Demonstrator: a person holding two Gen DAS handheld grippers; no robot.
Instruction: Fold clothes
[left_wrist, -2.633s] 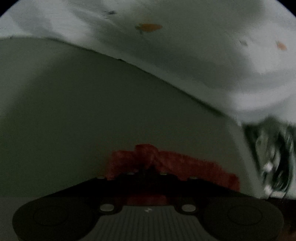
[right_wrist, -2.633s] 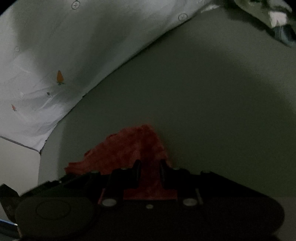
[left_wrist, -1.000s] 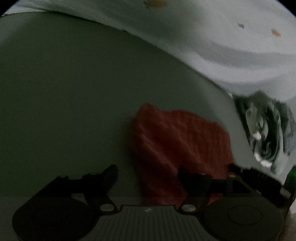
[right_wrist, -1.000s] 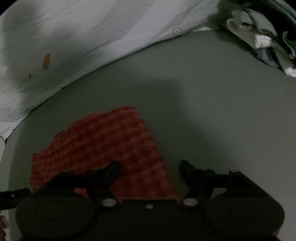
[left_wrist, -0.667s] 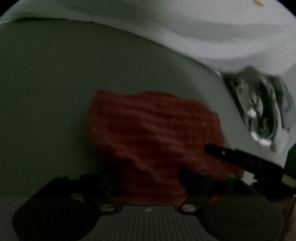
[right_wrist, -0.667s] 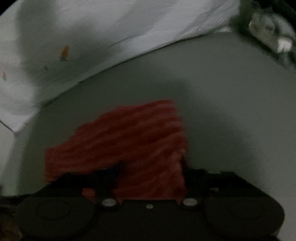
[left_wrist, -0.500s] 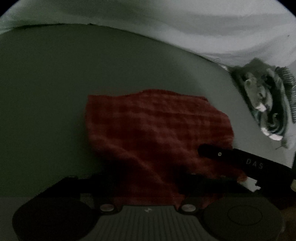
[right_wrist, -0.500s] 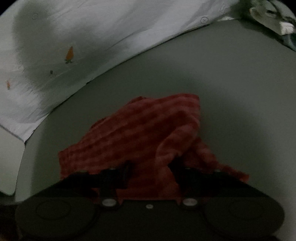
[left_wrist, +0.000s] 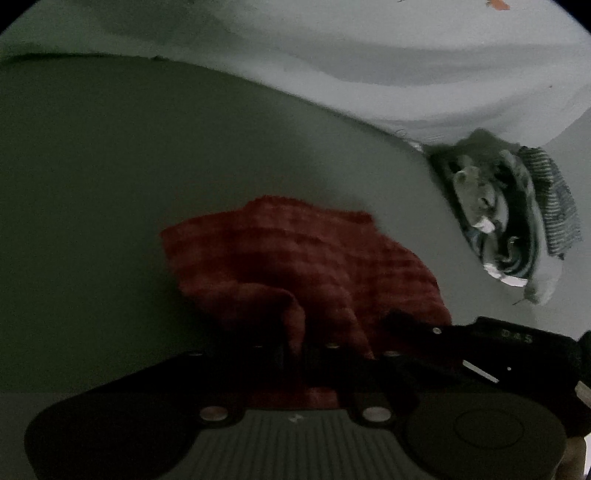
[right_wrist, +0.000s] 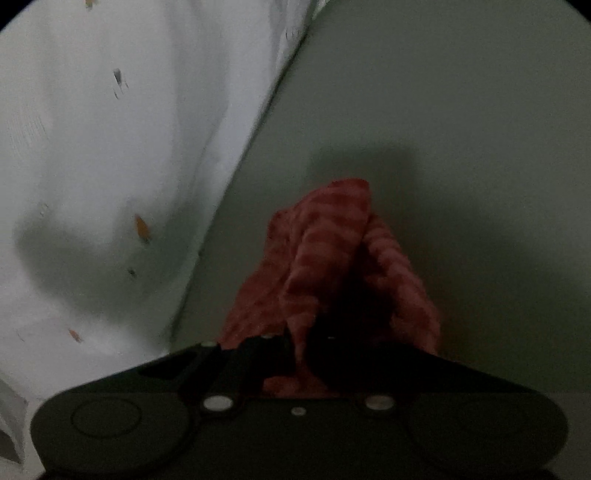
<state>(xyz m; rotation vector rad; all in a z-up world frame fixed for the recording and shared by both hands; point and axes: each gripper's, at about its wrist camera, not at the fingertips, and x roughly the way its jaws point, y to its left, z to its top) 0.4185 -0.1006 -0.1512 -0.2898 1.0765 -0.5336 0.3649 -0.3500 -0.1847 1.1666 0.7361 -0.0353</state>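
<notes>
A small red checked cloth (left_wrist: 295, 258) lies bunched on the grey-green surface (left_wrist: 147, 166). My left gripper (left_wrist: 295, 354) is shut on the cloth's near edge, with a fold of fabric rising between the jaws. In the right wrist view the same red cloth (right_wrist: 332, 251) stands up in a peak, and my right gripper (right_wrist: 303, 350) is shut on its lower edge. The right gripper's black body (left_wrist: 480, 343) reaches in from the right of the left wrist view, close beside the left one.
A white sheet with small orange carrot prints (right_wrist: 92, 166) borders the surface at the far side (left_wrist: 369, 55). A heap of dark, striped and grey clothes (left_wrist: 509, 214) lies at the right. The scene is dim.
Both grippers opened and let the cloth down flat, then closed again on its near edge. The cloth is now bunched and lifted into a peak. The right gripper has turned toward the white sheet.
</notes>
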